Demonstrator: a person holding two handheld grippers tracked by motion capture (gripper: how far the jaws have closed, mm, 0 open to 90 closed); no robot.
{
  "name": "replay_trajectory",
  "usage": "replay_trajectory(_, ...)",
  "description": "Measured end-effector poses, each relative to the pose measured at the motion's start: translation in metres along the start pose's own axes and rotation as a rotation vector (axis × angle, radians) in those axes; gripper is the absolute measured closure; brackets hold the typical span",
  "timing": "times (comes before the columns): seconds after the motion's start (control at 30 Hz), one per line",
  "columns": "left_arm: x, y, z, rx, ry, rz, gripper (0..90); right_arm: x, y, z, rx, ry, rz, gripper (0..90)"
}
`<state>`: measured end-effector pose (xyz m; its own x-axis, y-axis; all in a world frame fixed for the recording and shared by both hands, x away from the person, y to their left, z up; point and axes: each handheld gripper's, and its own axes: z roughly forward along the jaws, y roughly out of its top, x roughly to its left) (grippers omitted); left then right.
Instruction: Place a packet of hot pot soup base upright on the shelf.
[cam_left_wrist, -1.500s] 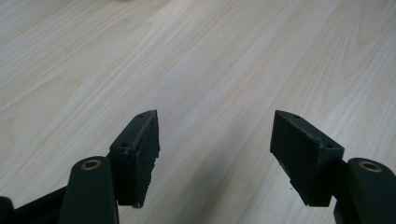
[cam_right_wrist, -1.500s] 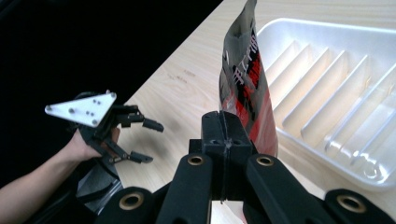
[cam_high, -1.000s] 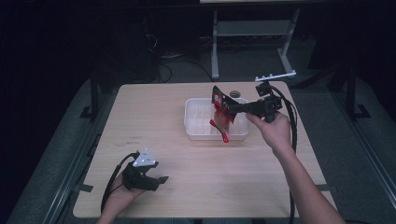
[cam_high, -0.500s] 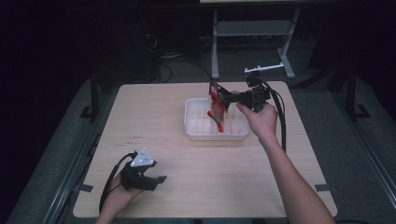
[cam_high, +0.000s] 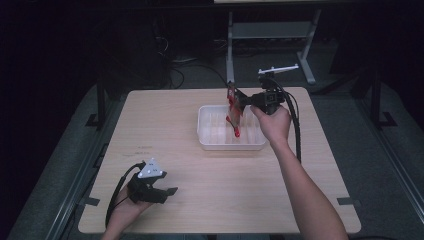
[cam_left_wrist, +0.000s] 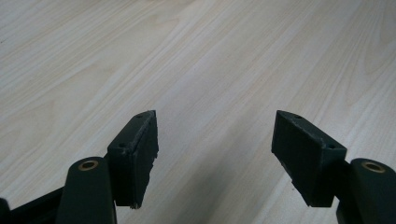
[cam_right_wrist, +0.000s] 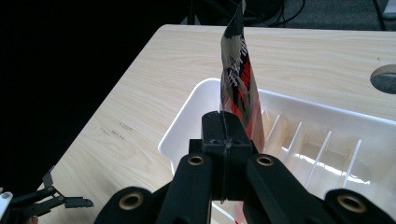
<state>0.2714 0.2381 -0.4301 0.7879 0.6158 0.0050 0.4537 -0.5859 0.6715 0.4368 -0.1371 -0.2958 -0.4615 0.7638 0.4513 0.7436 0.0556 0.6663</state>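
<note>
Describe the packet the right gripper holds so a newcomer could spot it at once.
On the wooden table sits a white ribbed tray. Above it the right gripper pinches a thin red, black and white packet, the scene's one colourful item.

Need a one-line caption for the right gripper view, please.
Right gripper clamped on a red and black packet, held upright over a white ribbed tray.
</note>
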Motion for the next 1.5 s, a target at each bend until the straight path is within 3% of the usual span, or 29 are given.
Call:
replay_trajectory(0.27,0.001,0.000,-0.001,-0.002,-0.003,-0.003,31.1,0.006,0.003,0.013,0.015,-0.037,-0.005,89.7)
replay_trajectory(0.6,0.002,0.000,-0.001,-0.003,-0.004,-0.005,31.1,0.004,0.004,0.005,-0.014,-0.049,-0.001,89.7)
replay_trajectory(0.77,0.001,0.000,-0.001,-0.002,-0.008,0.000,31.2,0.001,0.004,0.005,0.000,-0.058,0.008,89.7)
replay_trajectory(1.5,0.002,0.000,-0.003,-0.010,-0.006,-0.009,31.2,0.008,0.003,0.044,0.020,-0.014,0.036,89.5)
